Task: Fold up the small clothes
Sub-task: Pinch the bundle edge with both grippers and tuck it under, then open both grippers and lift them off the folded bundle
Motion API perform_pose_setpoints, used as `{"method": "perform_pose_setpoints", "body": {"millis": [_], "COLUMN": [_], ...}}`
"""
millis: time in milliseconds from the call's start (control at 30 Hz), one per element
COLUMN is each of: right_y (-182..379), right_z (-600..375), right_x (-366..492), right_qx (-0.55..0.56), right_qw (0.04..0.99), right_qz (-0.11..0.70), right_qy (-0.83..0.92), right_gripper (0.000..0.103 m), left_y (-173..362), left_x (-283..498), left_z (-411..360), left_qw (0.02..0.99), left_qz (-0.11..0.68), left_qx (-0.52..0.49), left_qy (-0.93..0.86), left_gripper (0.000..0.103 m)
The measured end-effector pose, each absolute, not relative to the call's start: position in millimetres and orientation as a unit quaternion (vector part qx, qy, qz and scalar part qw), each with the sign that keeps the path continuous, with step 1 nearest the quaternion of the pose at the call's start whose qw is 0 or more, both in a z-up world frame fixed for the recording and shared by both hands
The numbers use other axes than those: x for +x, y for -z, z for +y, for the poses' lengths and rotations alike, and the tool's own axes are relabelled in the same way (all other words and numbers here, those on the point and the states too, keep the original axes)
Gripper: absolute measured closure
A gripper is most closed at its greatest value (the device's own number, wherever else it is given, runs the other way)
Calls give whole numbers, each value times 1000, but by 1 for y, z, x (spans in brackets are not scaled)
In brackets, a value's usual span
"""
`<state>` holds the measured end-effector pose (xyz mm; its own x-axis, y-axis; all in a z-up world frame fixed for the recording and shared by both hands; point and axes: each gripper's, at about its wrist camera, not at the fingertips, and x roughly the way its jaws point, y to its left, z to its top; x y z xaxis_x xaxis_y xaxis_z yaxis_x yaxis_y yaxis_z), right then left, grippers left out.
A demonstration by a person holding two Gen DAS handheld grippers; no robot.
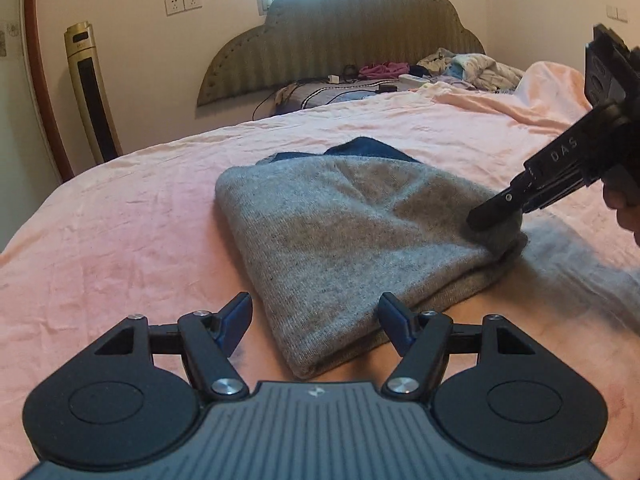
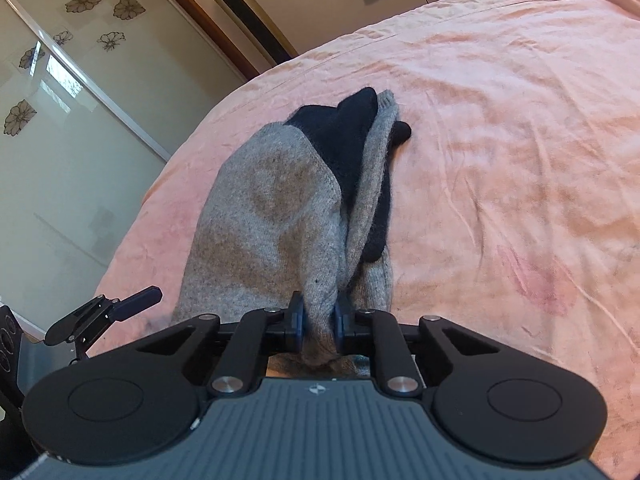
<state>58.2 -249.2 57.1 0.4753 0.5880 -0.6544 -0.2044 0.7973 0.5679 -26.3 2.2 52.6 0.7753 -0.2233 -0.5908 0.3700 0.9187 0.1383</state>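
Note:
A grey knit garment (image 1: 320,232) with a dark navy part (image 2: 344,132) lies folded on the pink bed sheet (image 1: 120,216). My left gripper (image 1: 316,320) is open at the garment's near corner; the cloth lies between its fingers, and the pads stand apart from it. In the right wrist view, my right gripper (image 2: 319,316) is shut on a bunched grey edge of the garment. The left wrist view shows the right gripper (image 1: 496,212) at the garment's right corner. The left gripper's finger (image 2: 136,300) shows at the lower left of the right wrist view.
A pile of loose clothes (image 1: 472,66) and cables lie by the padded headboard (image 1: 340,40) at the far end of the bed. A tall gold tower appliance (image 1: 90,92) stands beside the bed's left edge. Sliding doors with flower prints (image 2: 60,100) are beyond that edge.

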Motion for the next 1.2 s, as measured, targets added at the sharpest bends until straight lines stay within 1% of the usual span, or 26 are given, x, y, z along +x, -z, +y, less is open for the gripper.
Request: {"method": "perform_pose_setpoints", "body": {"millis": [133,267,367,500,567,600,633,667,700,867,933,1000,1033,1067,1100,1133,1167,1200], "right_y": [-46,-51,-53,-53,-51,-50,-49,-49,-49,-72,-64,-42,-38,-39,-44,-51,-59,-67], "right_z": [-248,-248,-248,-247,-247,-246,-246,-245,-245,-245,-247,-244,-246,-249,-252,-258,-264,-271], "right_x": [63,61,62,62,62,62,63,64,64,52,50,55,55,57,57,58,58,62], "right_qx": [220,223,221,221,222,222,223,225,229,203,207,208,225,240,248,255,264,273], "right_qw": [821,821,821,821,820,820,819,817,816,825,820,812,810,806,806,810,816,822], "right_qz": [475,470,471,470,471,471,472,473,471,455,464,485,478,477,474,462,444,426], "right_qy": [-228,-235,-237,-237,-236,-236,-237,-242,-247,-266,-263,-251,-254,-254,-252,-256,-261,-259], "right_gripper": [81,79,79,79,79,79,79,83,84,87,87,87,88,81,78,68,53,50], "left_y": [-44,-49,-44,-43,-46,-47,-47,-46,-45,-57,-53,-39,-35,-38,-45,-53,-61,-68], "left_x": [-26,-40,-36,-28,-28,-28,-28,-29,-30,-52,-52,-43,-43,-47,-51,-54,-56,-57], "left_z": [-4,-5,-6,0,0,-2,-4,-6,-9,5,13,13,11,9,12,18,24,30], "left_qw": [928,925,924,928,930,931,931,931,931,937,932,923,918,918,918,914,909,907], "left_qz": [299,289,296,300,292,288,285,279,273,226,244,274,285,279,277,284,292,294], "left_qx": [148,154,171,161,159,163,168,176,186,212,214,213,217,222,217,198,175,148], "left_qy": [164,192,175,153,153,153,155,156,155,163,164,166,172,173,185,212,241,262], "left_gripper": [39,38,38,39,44,52,69,80,95,98,99,98,98,98,97,96,96,96]}}
